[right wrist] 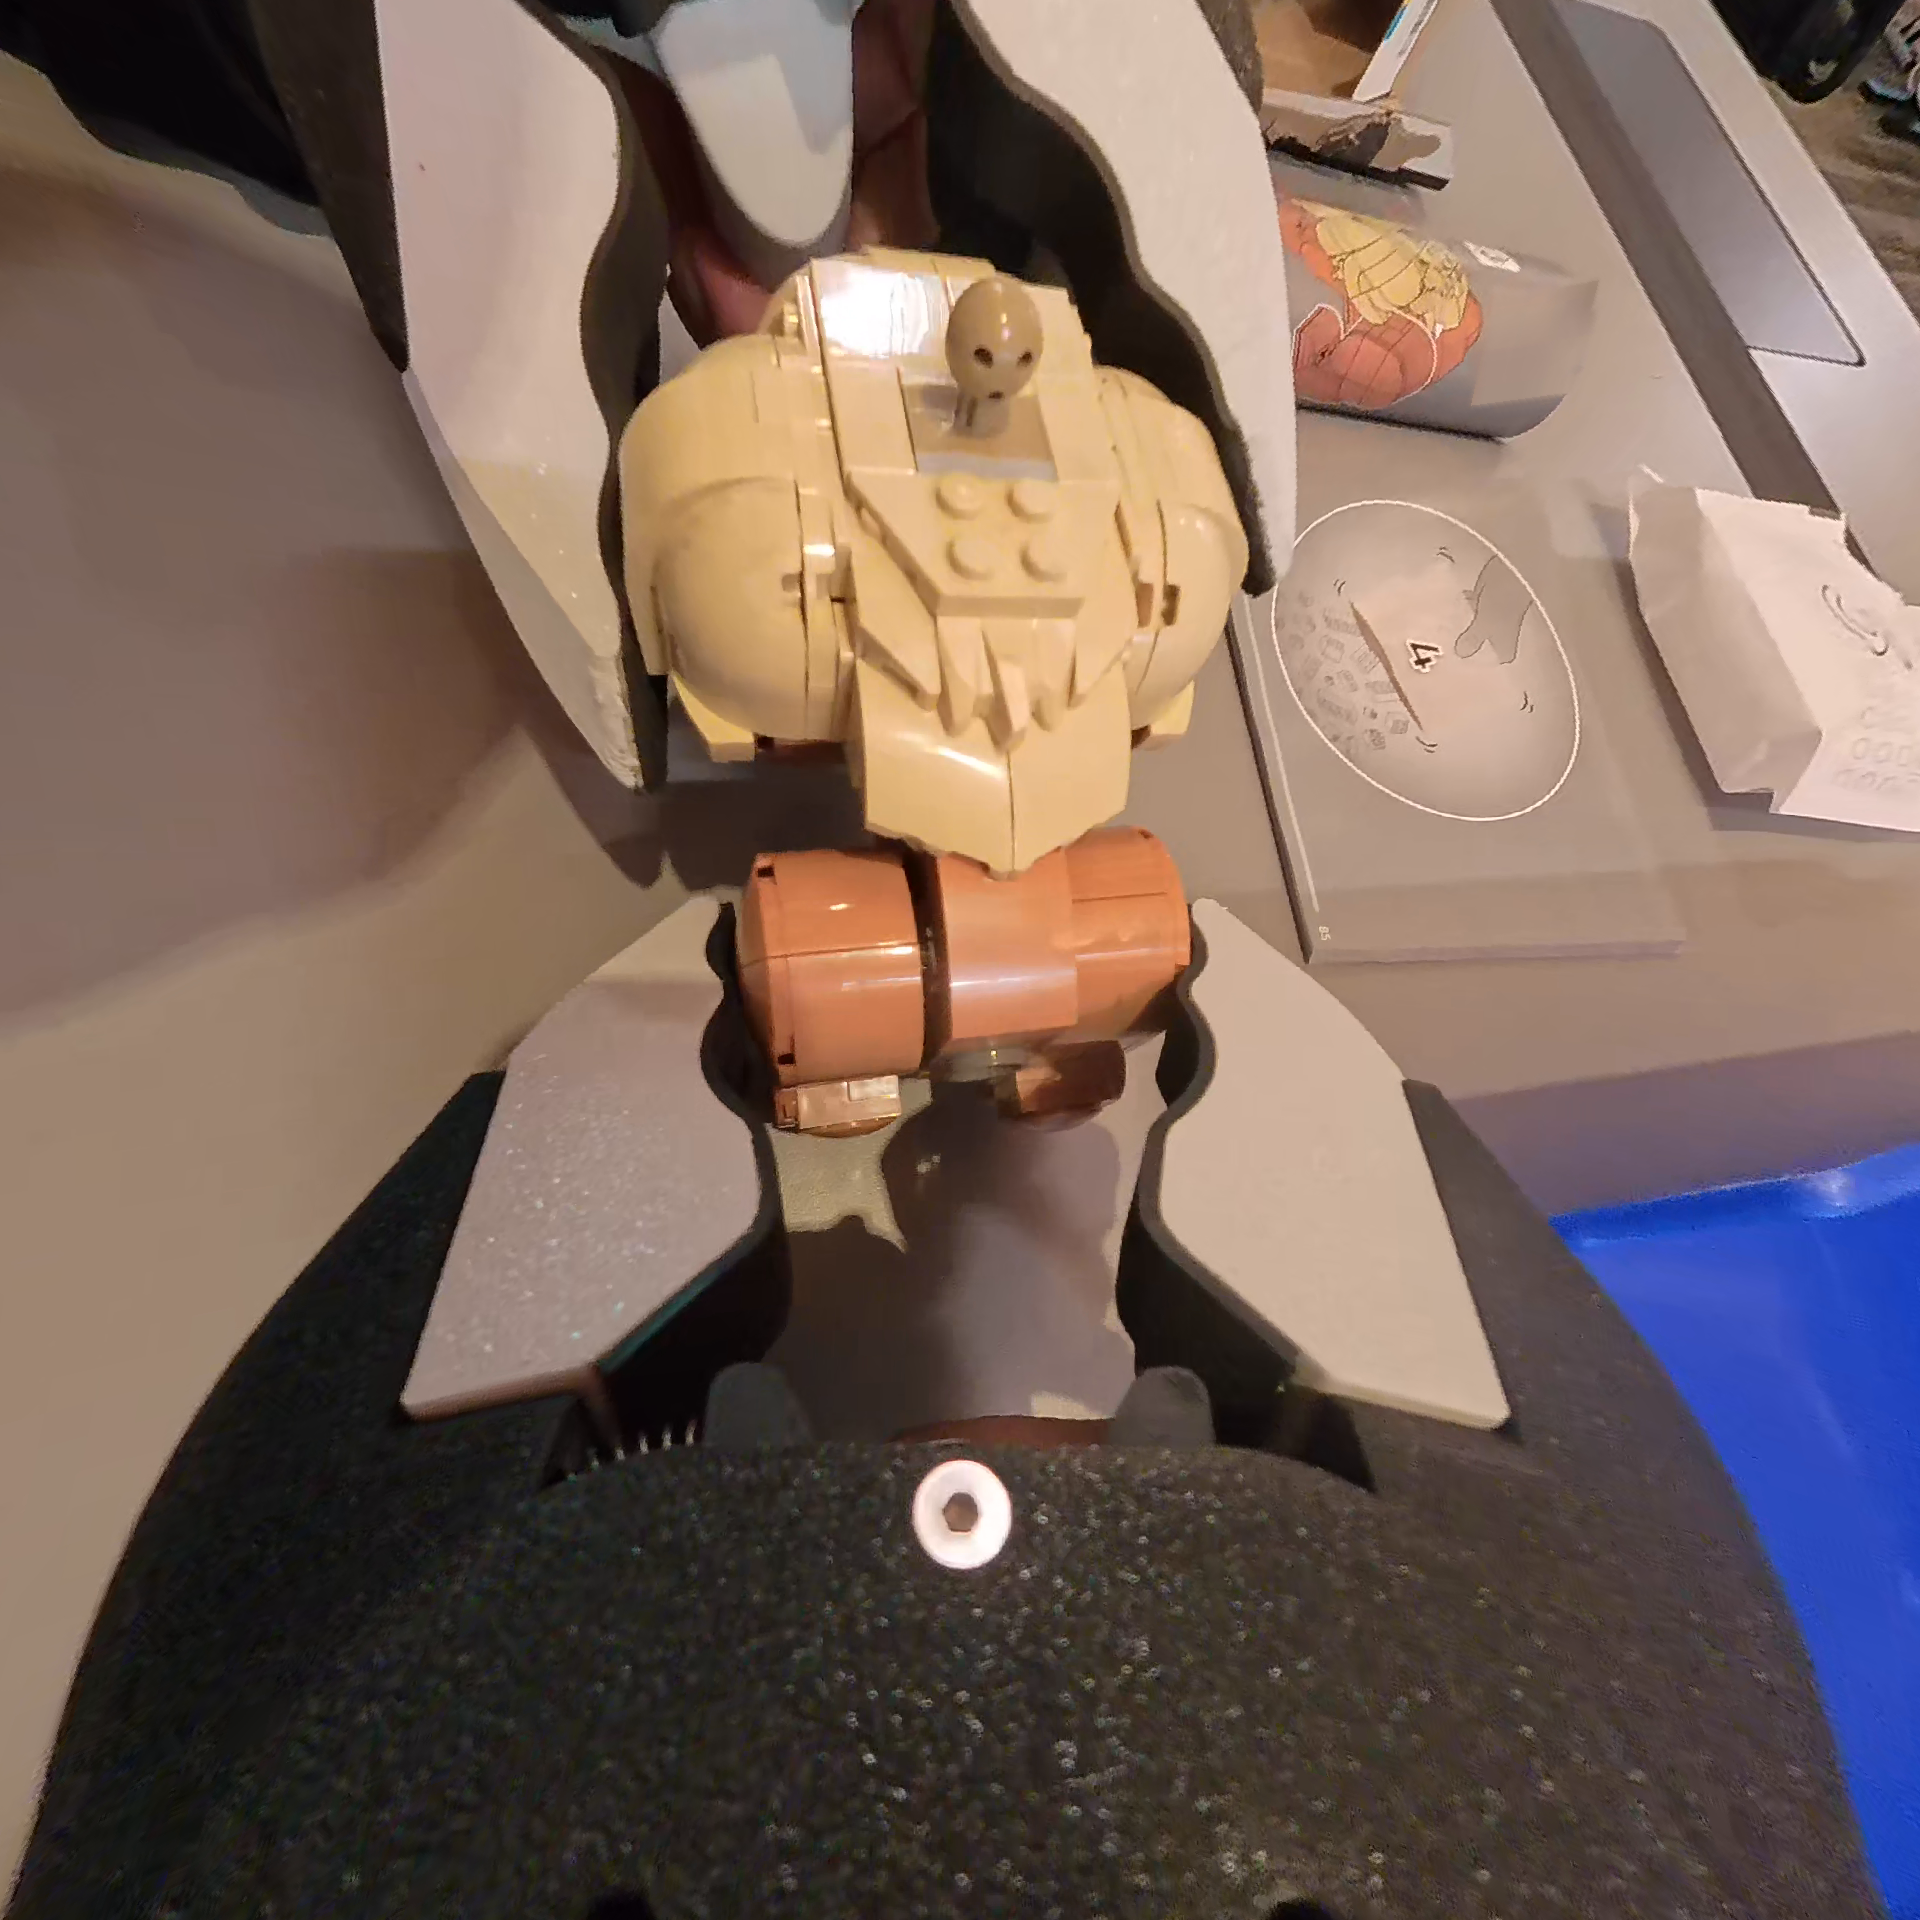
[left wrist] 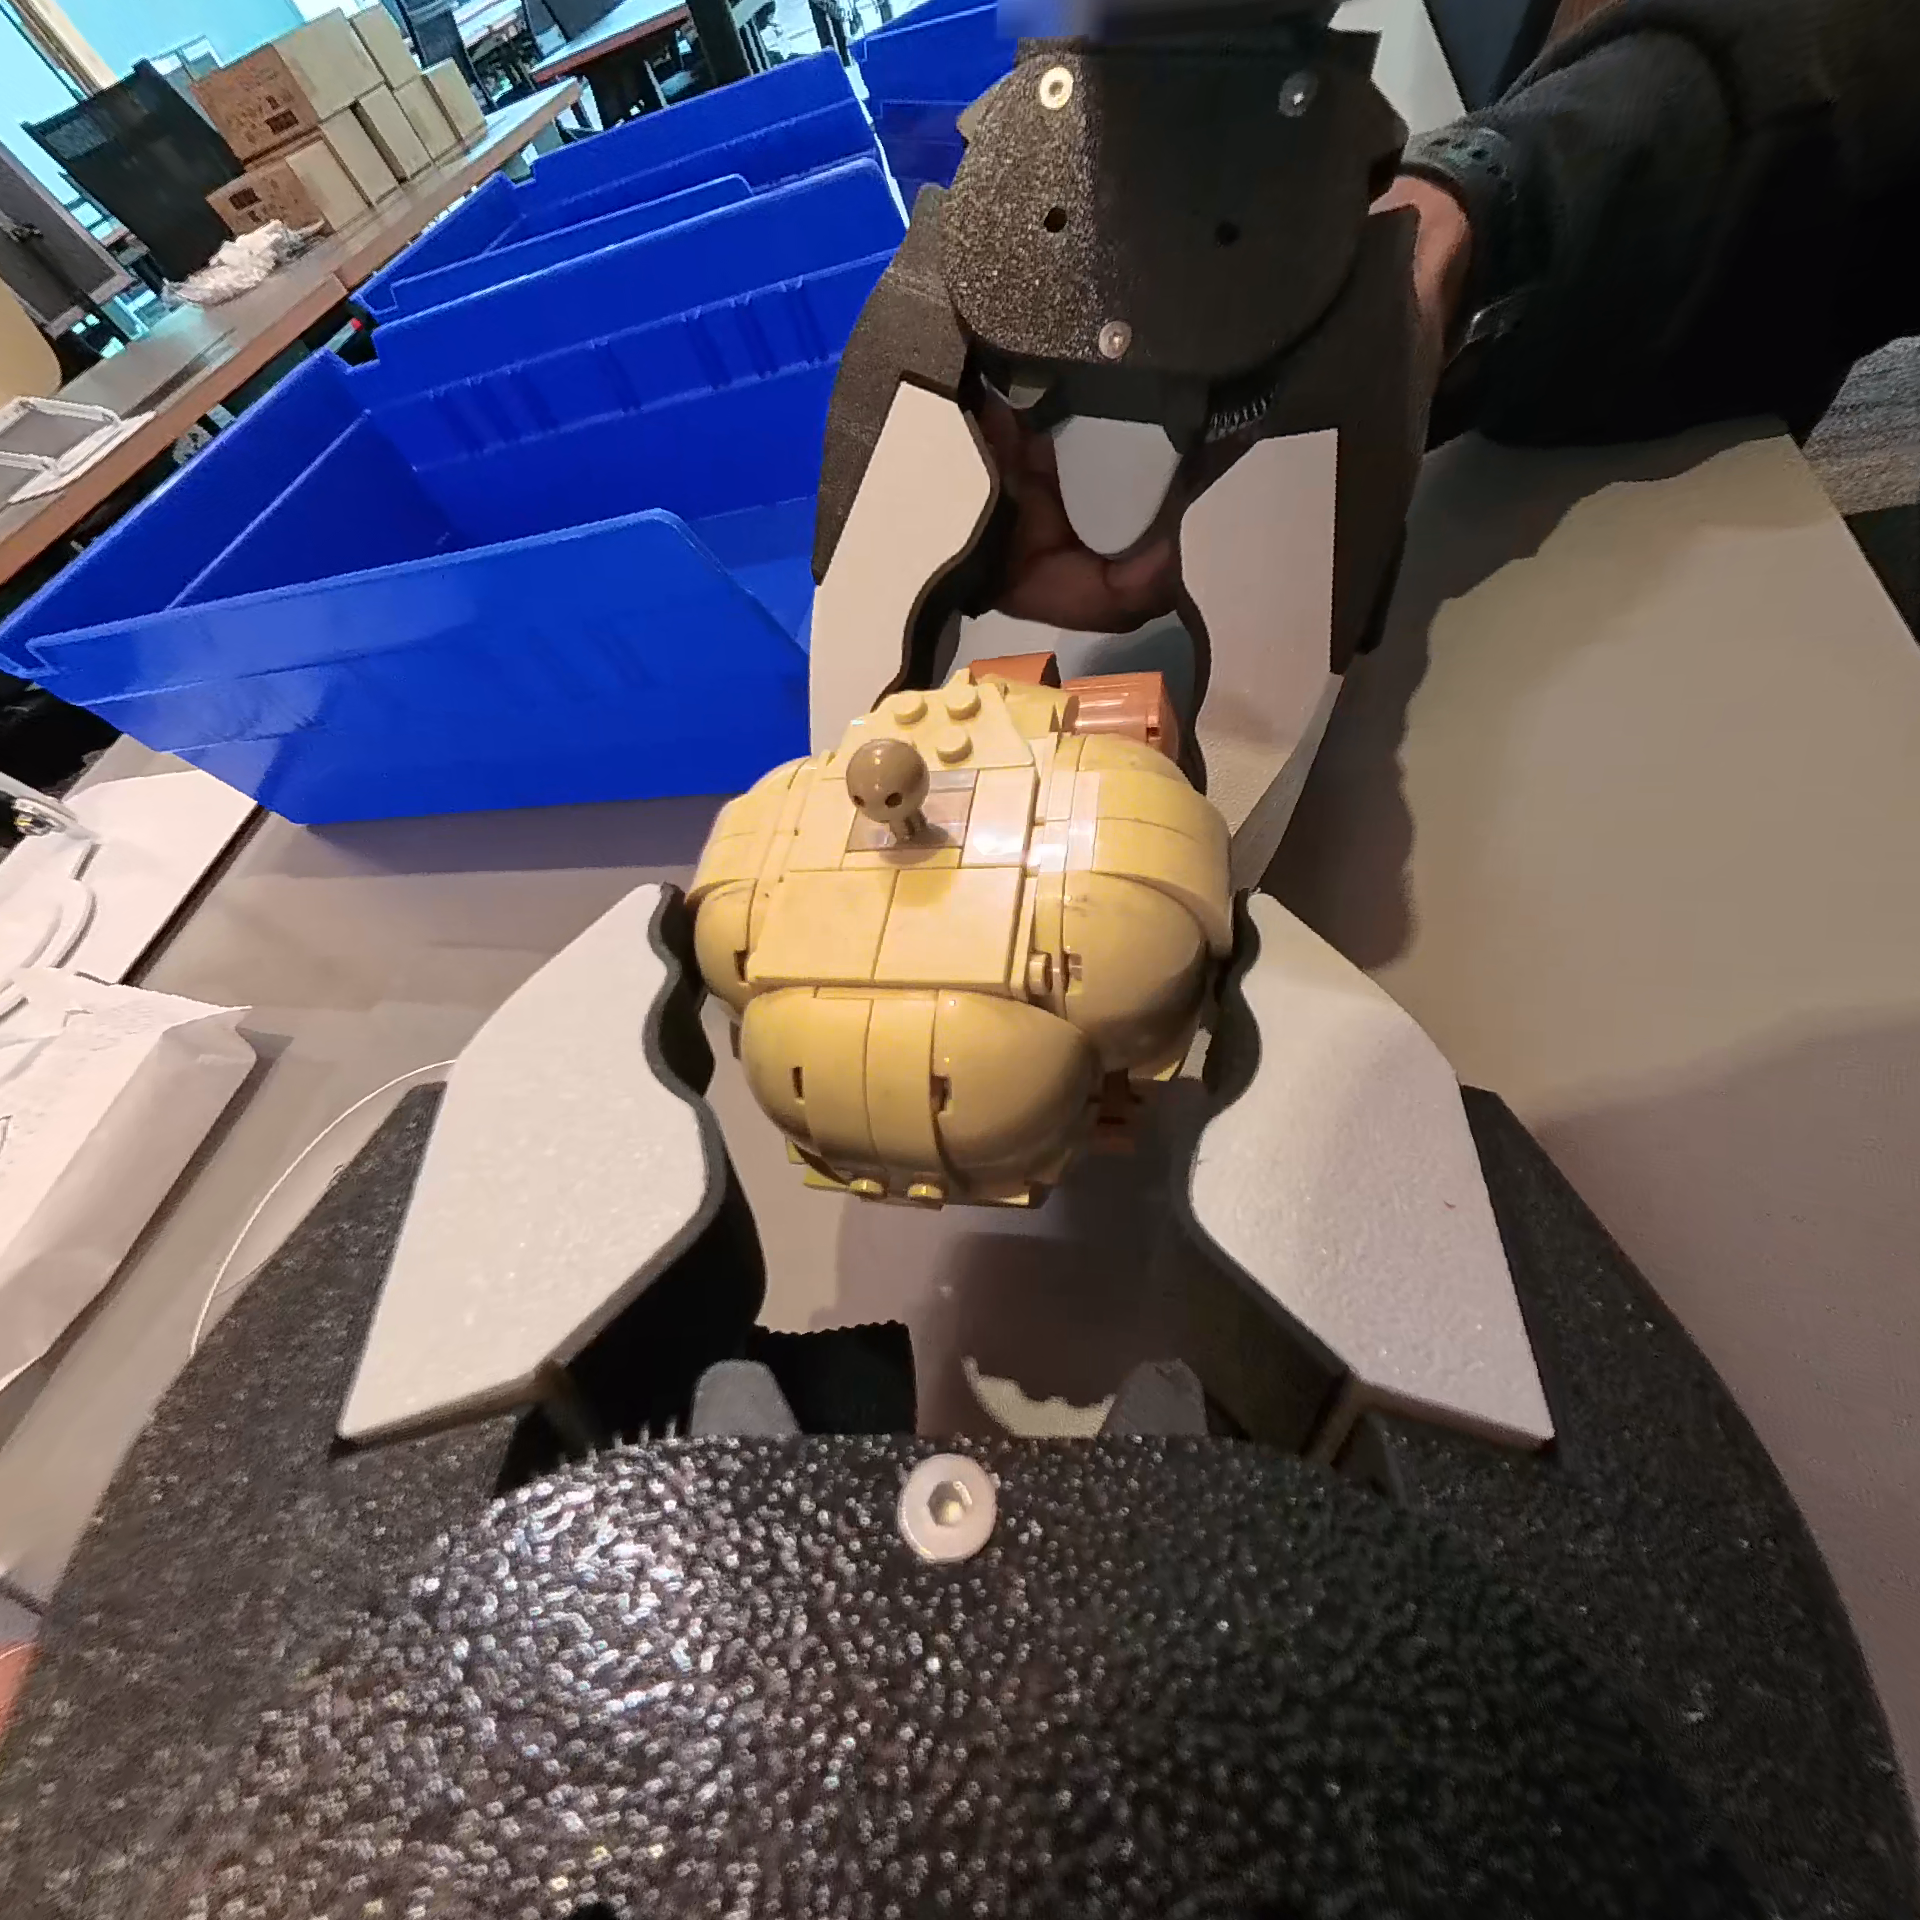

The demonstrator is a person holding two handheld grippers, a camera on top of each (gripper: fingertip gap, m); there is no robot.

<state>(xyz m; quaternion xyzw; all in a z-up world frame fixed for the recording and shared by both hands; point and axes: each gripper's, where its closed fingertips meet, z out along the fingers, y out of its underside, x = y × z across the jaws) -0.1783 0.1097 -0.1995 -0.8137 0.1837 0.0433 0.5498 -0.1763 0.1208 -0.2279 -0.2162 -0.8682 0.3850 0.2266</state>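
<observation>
Left gripper [left wrist: 961, 987]: jaws wide, both pads pressed against the flanks of the tan brick-built model [left wrist: 961, 935], held above the grey worktop [left wrist: 1558, 935]. Right gripper [right wrist: 956, 987]: jaws fairly wide, closed on the model's brown cylindrical section [right wrist: 966, 956], pads touching both ends. The 2 grippers face each other across the model. Open instruction booklet [right wrist: 1455, 727] lies beside it; blue bins [left wrist: 520, 623] line the worktop's far edge.

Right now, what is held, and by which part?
One brick model, held by both tongs: the left tongs clamp the sides of its tan body; the right tongs clamp the ends of its brown barrel part.
</observation>
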